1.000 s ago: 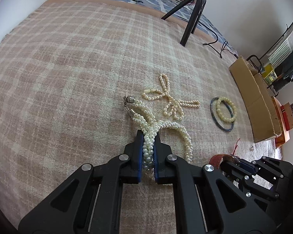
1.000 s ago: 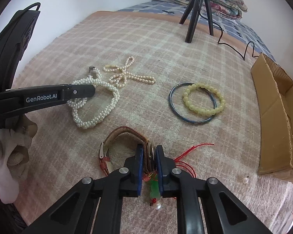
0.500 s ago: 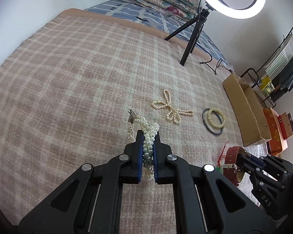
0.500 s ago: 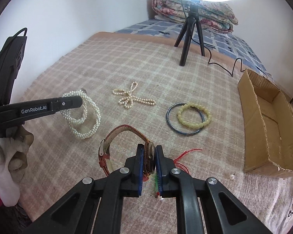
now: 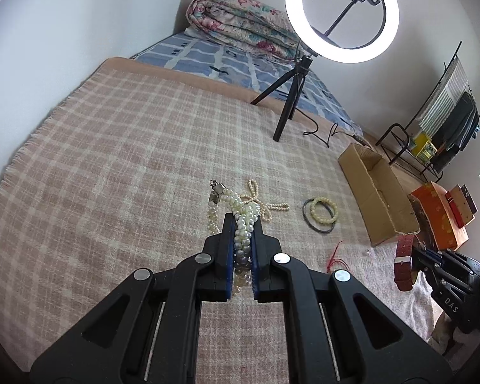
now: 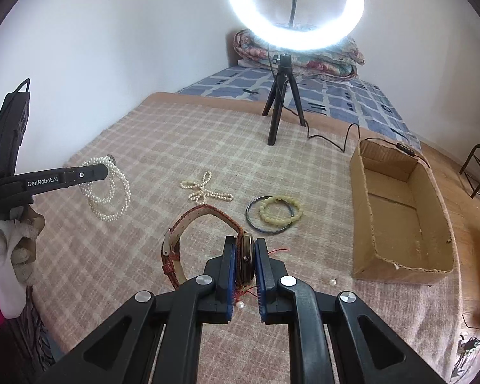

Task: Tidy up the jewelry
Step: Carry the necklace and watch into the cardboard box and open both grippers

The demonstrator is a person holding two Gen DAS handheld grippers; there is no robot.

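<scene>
Left claw with pearl necklace above blanket.

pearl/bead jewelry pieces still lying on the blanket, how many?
3: small pearl strand mid-blanket, yellow bead bracelet beside it toward the box, overlapping the dark bangle. Pearl necklace and watch are gripped, lifted. More may hide behind the fingers.

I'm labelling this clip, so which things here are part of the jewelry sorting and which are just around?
Job:
- pearl necklace in left gripper
- watch in right gripper
- bead strand
- bangle and bead bracelet
- cardboard box

Just around:
- ring light
- folded quilt
- blanket
</scene>
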